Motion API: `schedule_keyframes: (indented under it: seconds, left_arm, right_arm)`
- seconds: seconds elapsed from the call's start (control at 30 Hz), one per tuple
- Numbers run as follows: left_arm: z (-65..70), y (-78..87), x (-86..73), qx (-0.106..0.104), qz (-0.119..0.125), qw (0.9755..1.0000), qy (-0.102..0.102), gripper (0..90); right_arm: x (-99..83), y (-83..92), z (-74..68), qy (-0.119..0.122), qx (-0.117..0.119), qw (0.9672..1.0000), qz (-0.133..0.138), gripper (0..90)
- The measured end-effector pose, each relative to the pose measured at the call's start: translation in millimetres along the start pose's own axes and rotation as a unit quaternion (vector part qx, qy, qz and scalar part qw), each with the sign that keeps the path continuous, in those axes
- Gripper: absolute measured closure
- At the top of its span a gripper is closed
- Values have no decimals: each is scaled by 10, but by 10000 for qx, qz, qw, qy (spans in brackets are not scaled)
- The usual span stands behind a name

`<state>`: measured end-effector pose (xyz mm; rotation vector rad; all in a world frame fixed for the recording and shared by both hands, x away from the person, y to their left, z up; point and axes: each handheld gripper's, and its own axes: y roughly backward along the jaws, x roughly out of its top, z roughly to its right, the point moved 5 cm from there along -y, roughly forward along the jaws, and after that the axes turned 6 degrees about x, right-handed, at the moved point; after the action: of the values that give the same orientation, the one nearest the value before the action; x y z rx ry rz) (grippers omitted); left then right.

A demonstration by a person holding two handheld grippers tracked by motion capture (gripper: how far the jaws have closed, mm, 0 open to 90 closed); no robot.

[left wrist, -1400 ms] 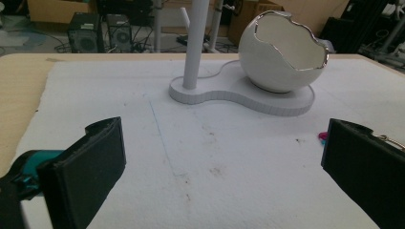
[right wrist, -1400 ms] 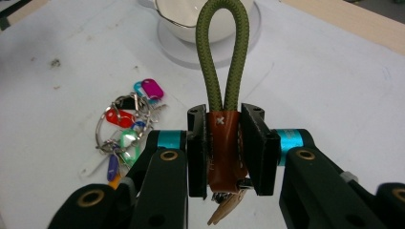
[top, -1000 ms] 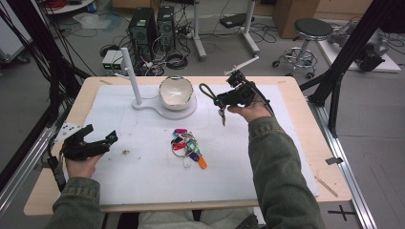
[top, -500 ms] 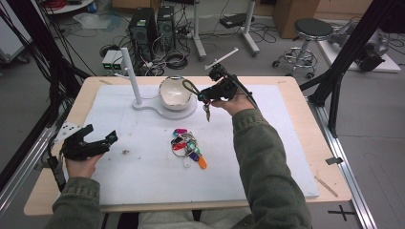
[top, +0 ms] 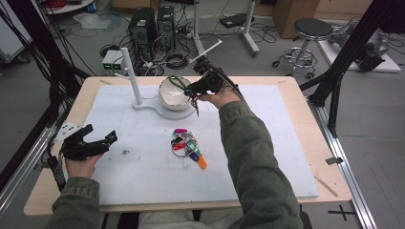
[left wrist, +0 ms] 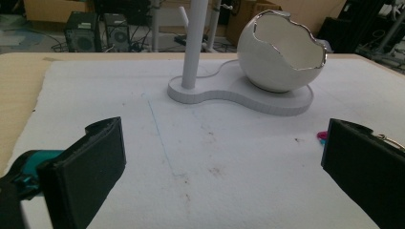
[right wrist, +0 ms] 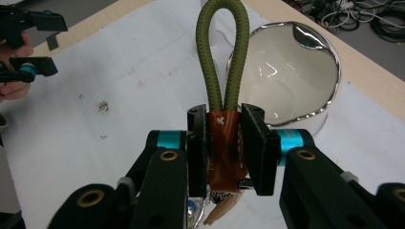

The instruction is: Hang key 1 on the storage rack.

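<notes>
Olive-cord keychain [right wrist: 223, 62] clamped in right claw [top: 195, 93] at egg-shaped bowl [top: 173, 93] rim, undropped; left claw [top: 88, 141] wide, idle on near-left tabletop [top: 296, 95].

Right gripper [top: 195, 90] at upper centre, clamped on an olive-green cord keychain [top: 177, 82] beside the white cracked-egg ceramic bowl [top: 173, 95]. Left gripper [top: 101, 142] at lower left, jaws apart. Pile of coloured key tags [top: 187, 145] mid-frame on the white foam mat [top: 143, 176].

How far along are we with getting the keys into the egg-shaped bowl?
Done: the right tongs are shut on a green-looped key strap and have it up beside the bowl. In hand: carrying it over the rim. Left: dropping it in, then the coloured key bunch lying on the mat. Left tongs rest open.
</notes>
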<state>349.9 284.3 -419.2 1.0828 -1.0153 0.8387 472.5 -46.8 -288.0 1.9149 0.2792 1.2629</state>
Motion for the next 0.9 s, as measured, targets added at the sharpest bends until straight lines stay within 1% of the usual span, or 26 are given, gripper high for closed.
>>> schedule_keyframes:
  seconds: [0.03,0.1,0.13,0.23,0.3,0.37,0.4,0.43,0.47,0.5,0.57,0.63,0.73,0.77,0.87,0.9]
  left_arm:
    - [0,0,0,-1,2,10000,2,17]
    - [-1,0,0,-3,2,10000,3,17]
    - [-1,0,-1,-8,-3,10000,7,17]
    - [5,-3,-5,-23,-18,10000,-3,17]
    - [16,-4,-8,-50,-30,10000,-31,17]
    - [23,-9,-12,-65,-44,10000,-39,17]
    - [25,-11,-12,-62,-41,10000,-34,17]
    - [27,-12,-13,-64,-40,10000,-22,17]
    - [25,-14,-15,-65,-52,10000,-48,17]
    - [24,-17,-18,-53,-62,9999,-73,17]
    - [21,-18,-21,-39,-86,9999,-110,17]
    - [20,-18,-20,-55,-79,9999,-86,17]
    - [15,-17,-20,-55,-76,9999,-66,17]
    - [13,-17,-19,-58,-69,9999,-66,17]
    - [8,-16,-18,-57,-69,10000,-36,17]
    - [6,-16,-16,-59,-63,10000,-20,17]
  right_arm:
    - [19,-13,-11,2,24,10000,-37,730]
    - [90,-45,-19,7,56,10000,-12,730]
    - [90,-45,-19,7,56,10000,-12,730]
    - [182,-76,-41,65,64,10000,-13,730]
    - [241,-102,-63,98,134,9999,13,730]
    - [311,-155,-76,129,124,9998,-32,730]
    - [335,-177,-81,163,160,9997,-4,729]
    - [354,-191,-92,158,167,9997,-40,730]
    - [354,-191,-92,158,167,9997,-40,730]
    - [397,-233,-105,227,177,9996,-55,729]
    - [416,-247,-118,234,187,9995,-84,729]
    - [482,-298,-152,278,223,9993,-75,730]
    - [526,-326,-171,309,212,9992,-102,729]
    - [577,-354,-195,328,229,9992,-92,729]
    - [658,-387,-232,382,229,9989,-134,729]
    - [658,-387,-232,382,229,9989,-134,729]
